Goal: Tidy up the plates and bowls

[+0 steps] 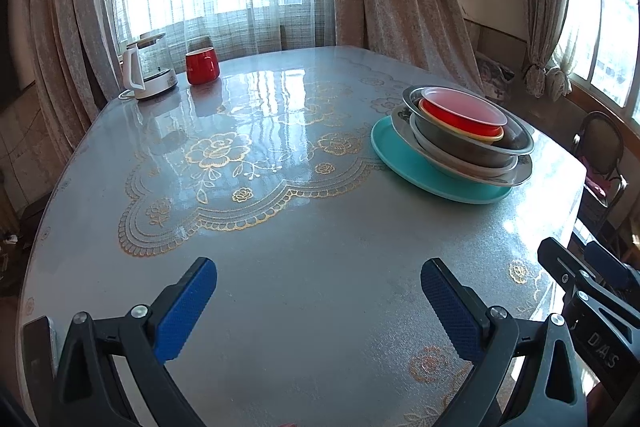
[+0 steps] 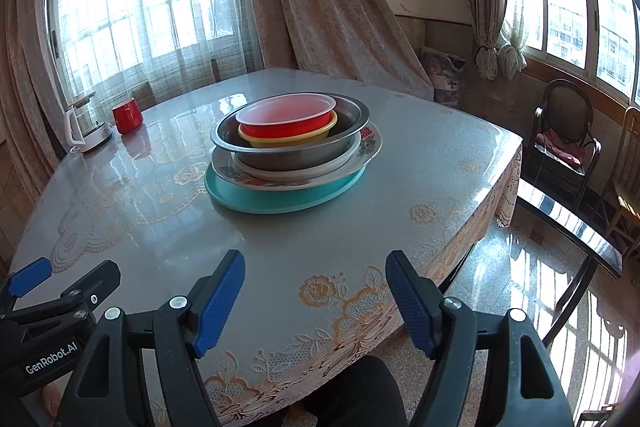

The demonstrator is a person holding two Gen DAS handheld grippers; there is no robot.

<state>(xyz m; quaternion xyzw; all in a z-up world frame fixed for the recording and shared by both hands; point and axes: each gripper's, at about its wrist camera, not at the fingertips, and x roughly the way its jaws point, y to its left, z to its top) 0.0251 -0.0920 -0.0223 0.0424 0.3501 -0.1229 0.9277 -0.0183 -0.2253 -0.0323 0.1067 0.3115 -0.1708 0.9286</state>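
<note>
The left gripper point(image 1: 318, 301) and right gripper point(image 2: 315, 301) are both wide open and hold nothing. The stack of bowls on the round teal plastic plate point(image 2: 280, 203) sits at twelve o'clock. Lift the clear plastic top bowl point(image 2: 286, 111) slowly by its rim.

You are seeing a teal plate point(image 2: 280, 203) under a floral plate point(image 2: 370, 143), a steel bowl point(image 2: 296, 151), a yellow bowl point(image 2: 292, 140) and a red bowl point(image 2: 286, 125). The desk point(image 1: 320, 247) is showing gold flowers on grey; a red mug point(image 1: 202, 65) is standing behind.
</note>
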